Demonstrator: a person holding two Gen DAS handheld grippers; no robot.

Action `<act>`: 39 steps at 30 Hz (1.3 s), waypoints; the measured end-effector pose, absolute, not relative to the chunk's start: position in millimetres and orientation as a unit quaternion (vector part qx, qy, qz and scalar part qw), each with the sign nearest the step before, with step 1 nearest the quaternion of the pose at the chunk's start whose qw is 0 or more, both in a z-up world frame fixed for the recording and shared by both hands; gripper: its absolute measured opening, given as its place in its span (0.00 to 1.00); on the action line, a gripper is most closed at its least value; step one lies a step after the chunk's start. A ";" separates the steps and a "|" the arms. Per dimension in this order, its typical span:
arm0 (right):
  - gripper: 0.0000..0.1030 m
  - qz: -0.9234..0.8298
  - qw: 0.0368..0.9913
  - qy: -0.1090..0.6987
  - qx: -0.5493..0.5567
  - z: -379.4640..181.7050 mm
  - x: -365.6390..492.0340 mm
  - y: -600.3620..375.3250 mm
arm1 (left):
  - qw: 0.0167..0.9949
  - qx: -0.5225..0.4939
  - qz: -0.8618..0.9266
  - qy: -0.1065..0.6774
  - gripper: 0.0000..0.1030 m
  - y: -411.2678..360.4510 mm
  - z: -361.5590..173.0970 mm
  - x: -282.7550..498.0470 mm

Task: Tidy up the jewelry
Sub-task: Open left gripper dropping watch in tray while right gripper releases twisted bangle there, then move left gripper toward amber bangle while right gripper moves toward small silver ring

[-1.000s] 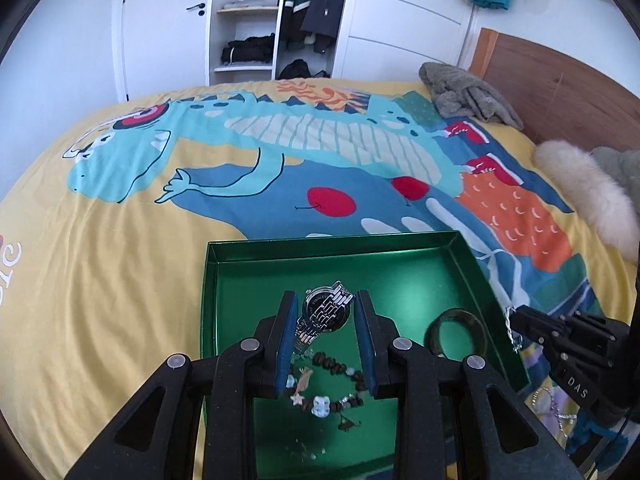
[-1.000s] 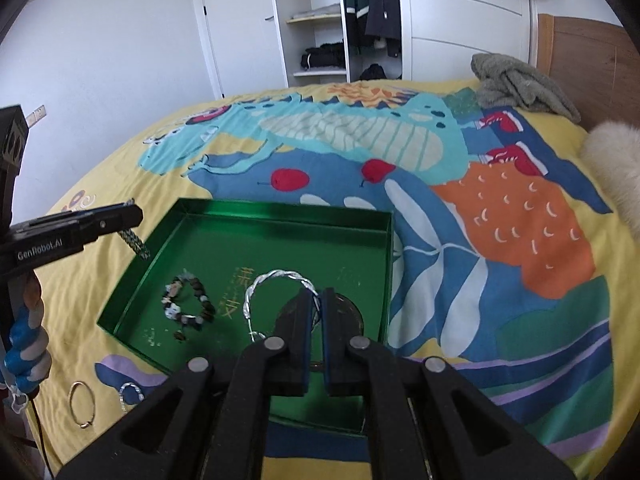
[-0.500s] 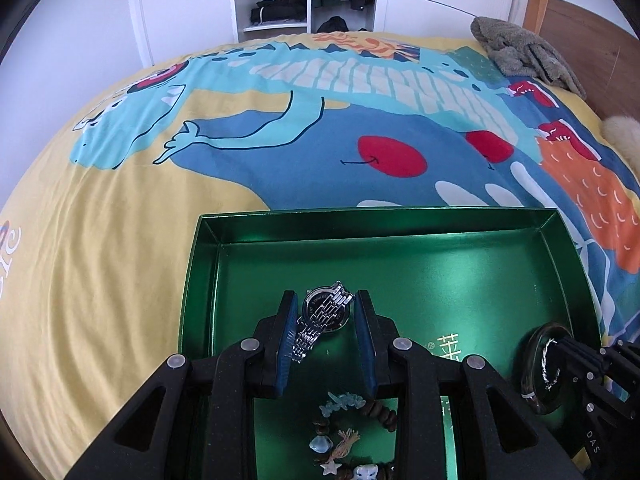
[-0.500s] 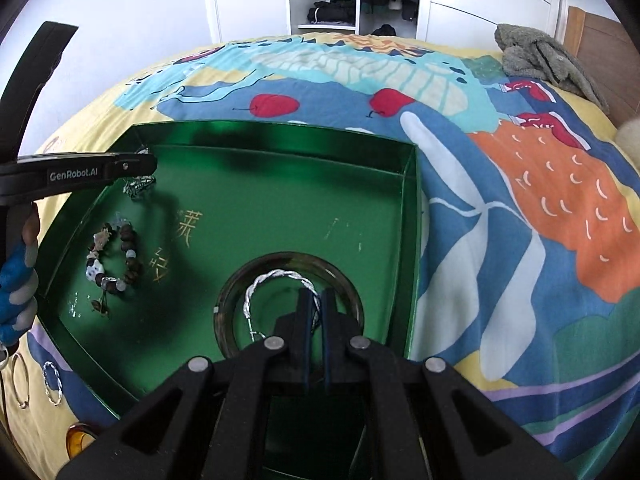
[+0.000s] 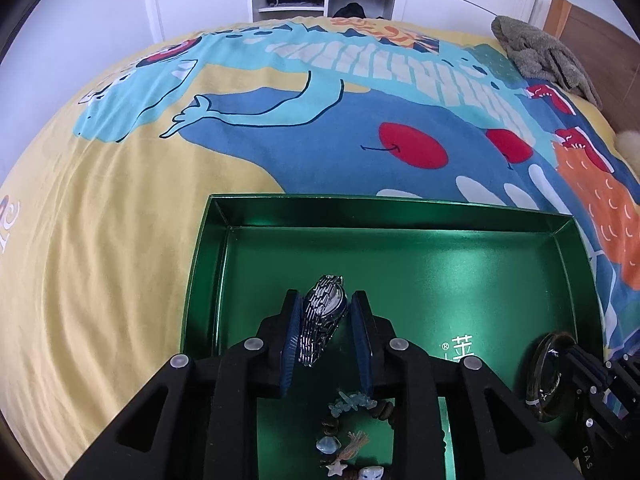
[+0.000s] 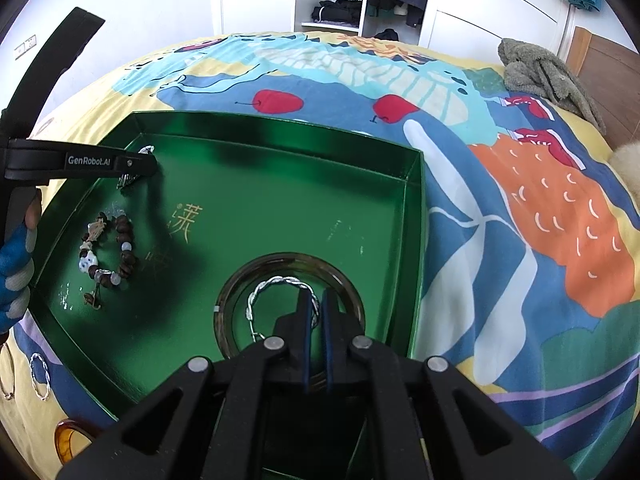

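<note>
A green tray (image 5: 400, 256) lies on the cartoon bedspread. My left gripper (image 5: 326, 296) is shut on a silver metal watch (image 5: 322, 320), low over the tray's near-left part. The right wrist view shows this gripper (image 6: 138, 164) coming in from the left with the watch (image 6: 127, 178) at its tip. My right gripper (image 6: 316, 294) is shut on a twisted silver bangle (image 6: 276, 282). That bangle sits inside a dark glass bangle (image 6: 288, 259) on the tray floor (image 6: 280, 184). A beaded bracelet (image 6: 108, 248) lies in the tray near the left gripper.
Loose silver rings (image 6: 40, 374) and an amber bangle (image 6: 68, 440) lie on the bedspread beside the tray's near-left corner. A gloved hand (image 6: 16, 264) holds the left gripper. A grey plush cloth (image 6: 548, 68) sits by the wooden headboard at the far right.
Both grippers have come down and tilted toward the tray. The watch now hangs just over the tray floor. The silver bangle has gone down into the dark bangle.
</note>
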State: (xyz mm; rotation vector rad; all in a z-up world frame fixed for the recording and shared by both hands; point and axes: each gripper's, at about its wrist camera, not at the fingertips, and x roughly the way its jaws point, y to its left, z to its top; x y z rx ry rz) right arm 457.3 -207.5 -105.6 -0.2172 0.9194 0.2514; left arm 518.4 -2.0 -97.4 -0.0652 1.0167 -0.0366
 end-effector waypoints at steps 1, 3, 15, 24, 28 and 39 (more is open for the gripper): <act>0.05 0.119 0.883 0.442 -0.103 -103.2 456.9 -208.6 | 0.875 -0.034 -0.019 0.482 0.32 -1.0 -93.1 516.1; 0.05 0.118 0.886 0.438 -0.094 -95.3 454.0 -211.8 | 0.880 -0.036 -0.022 0.473 0.37 1.1 -81.7 508.7; 0.16 0.110 0.924 0.362 -0.059 27.7 363.8 -250.7 | 0.918 -0.030 -0.034 0.393 0.44 20.9 39.5 401.1; 0.20 0.100 0.942 0.316 -0.049 101.2 255.3 -278.9 | 0.936 -0.022 -0.039 0.350 0.44 32.0 102.5 290.3; 0.20 0.097 0.948 0.302 -0.039 117.1 212.4 -289.8 | 0.941 -0.024 -0.046 0.336 0.44 33.8 116.0 244.2; 0.20 0.104 0.958 0.266 -0.023 141.3 126.9 -309.2 | 0.947 -0.021 -0.053 0.316 0.44 27.0 127.0 157.2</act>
